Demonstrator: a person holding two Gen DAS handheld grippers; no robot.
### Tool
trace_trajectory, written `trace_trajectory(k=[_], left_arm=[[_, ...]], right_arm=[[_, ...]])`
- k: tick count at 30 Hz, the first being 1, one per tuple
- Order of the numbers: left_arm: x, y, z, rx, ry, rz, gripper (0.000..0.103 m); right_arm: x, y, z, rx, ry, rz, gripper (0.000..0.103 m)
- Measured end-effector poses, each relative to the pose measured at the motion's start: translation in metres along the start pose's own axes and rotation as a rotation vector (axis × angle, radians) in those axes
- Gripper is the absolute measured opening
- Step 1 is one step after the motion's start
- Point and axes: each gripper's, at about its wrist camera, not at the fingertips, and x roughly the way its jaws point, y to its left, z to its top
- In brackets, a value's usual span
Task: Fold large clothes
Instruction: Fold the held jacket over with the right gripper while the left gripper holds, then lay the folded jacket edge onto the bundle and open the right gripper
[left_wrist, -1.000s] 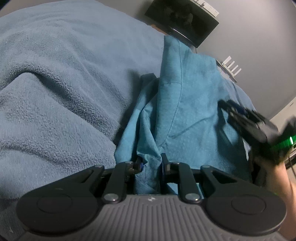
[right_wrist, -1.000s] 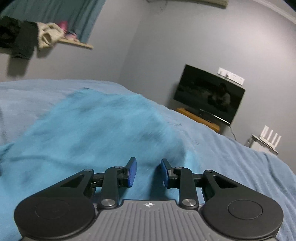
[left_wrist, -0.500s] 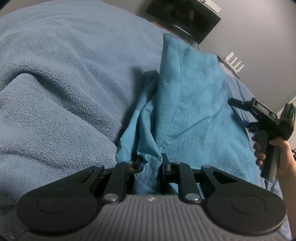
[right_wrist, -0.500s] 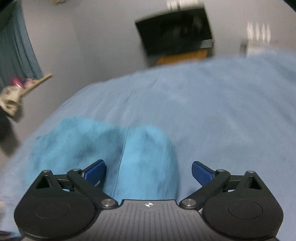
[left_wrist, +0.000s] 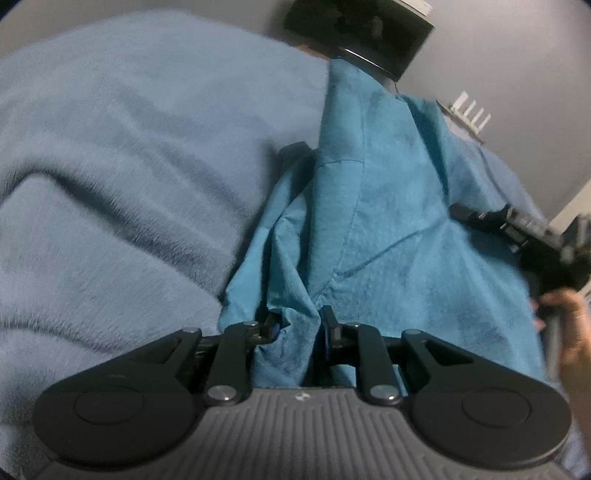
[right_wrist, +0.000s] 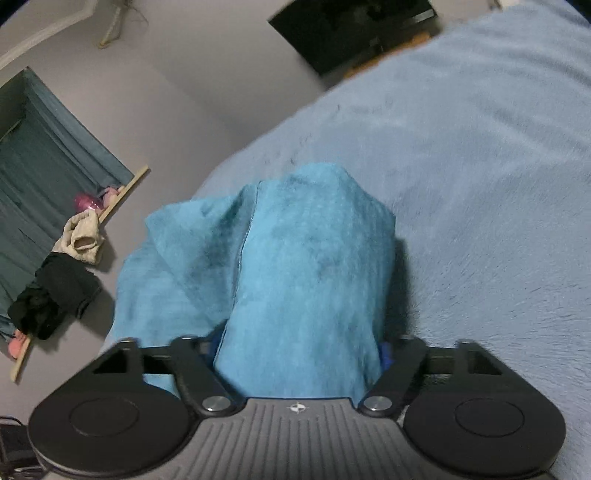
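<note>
A large teal garment (left_wrist: 388, 221) lies lengthwise on a blue fleece blanket (left_wrist: 129, 166) on a bed. My left gripper (left_wrist: 300, 325) is shut on the bunched near edge of the garment. My right gripper (right_wrist: 299, 350) is open wide, with a thick fold of the garment (right_wrist: 303, 266) lying between its jaws and covering the fingertips. In the left wrist view the right gripper (left_wrist: 517, 236) sits at the garment's right edge, held by a hand.
A dark TV (left_wrist: 358, 33) stands past the foot of the bed and shows in the right wrist view (right_wrist: 351, 26) too. A white router (left_wrist: 469, 114) is near the wall. A shelf with clothes (right_wrist: 74, 251) hangs beside a teal curtain (right_wrist: 44, 166).
My right gripper opened wide, swung toward the garment's right edge and moved onto it, so a fold now lies between its jaws. My left gripper has kept its hold and barely moved.
</note>
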Motion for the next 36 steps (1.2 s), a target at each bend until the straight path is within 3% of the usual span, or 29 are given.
trace_trajectory(k=[3,6,10,12,16,18,20,22,24,26,28,31,35,36], left_arm=[[0.005,-0.018,-0.002,0.032,-0.017,0.018,0.015],[0.014,-0.036,-0.004,0.024,-0.010,-0.046,0.015],[0.031,-0.077,-0.011,0.052,0.032,-0.182,0.015],[0.040,-0.105,-0.017,0.118,0.055,-0.186,0.015],[0.050,-0.146,-0.030,0.220,0.068,-0.216,0.015],[0.054,-0.158,-0.034,0.231,0.081,-0.253,0.015],[0.054,-0.159,-0.037,0.251,0.082,-0.264,0.015],[0.053,-0.158,-0.037,0.256,0.065,-0.292,0.015],[0.049,-0.151,-0.032,0.224,0.050,-0.334,0.015],[0.045,-0.147,-0.028,0.207,0.024,-0.338,0.015],[0.043,-0.139,-0.024,0.193,0.010,-0.333,0.016],[0.047,-0.136,-0.023,0.146,0.024,-0.351,0.018],[0.050,-0.139,-0.029,0.134,0.026,-0.347,0.021],[0.056,-0.147,-0.029,0.129,0.020,-0.341,0.026]], right_arm=[[-0.027,0.010,-0.007,-0.022,-0.065,-0.008,0.060],[-0.068,0.011,-0.008,-0.014,-0.121,-0.028,0.058],[-0.119,-0.005,0.025,-0.064,-0.115,-0.073,0.057],[-0.142,-0.016,0.051,-0.107,-0.114,-0.127,0.057],[-0.179,-0.039,0.102,-0.148,-0.159,-0.267,0.059],[-0.182,-0.051,0.120,-0.177,-0.144,-0.345,0.066],[-0.173,-0.063,0.128,-0.164,-0.115,-0.470,0.081],[-0.161,-0.062,0.126,-0.172,-0.153,-0.613,0.083],[-0.169,-0.059,0.111,-0.238,-0.242,-0.665,0.090],[-0.182,-0.053,0.089,-0.276,-0.296,-0.628,0.090],[-0.200,-0.046,0.059,-0.334,-0.308,-0.568,0.090],[-0.247,-0.041,-0.003,-0.417,-0.327,-0.553,0.091],[-0.291,-0.024,-0.073,-0.405,-0.305,-0.556,0.093],[-0.301,-0.022,-0.090,-0.387,-0.295,-0.543,0.094]])
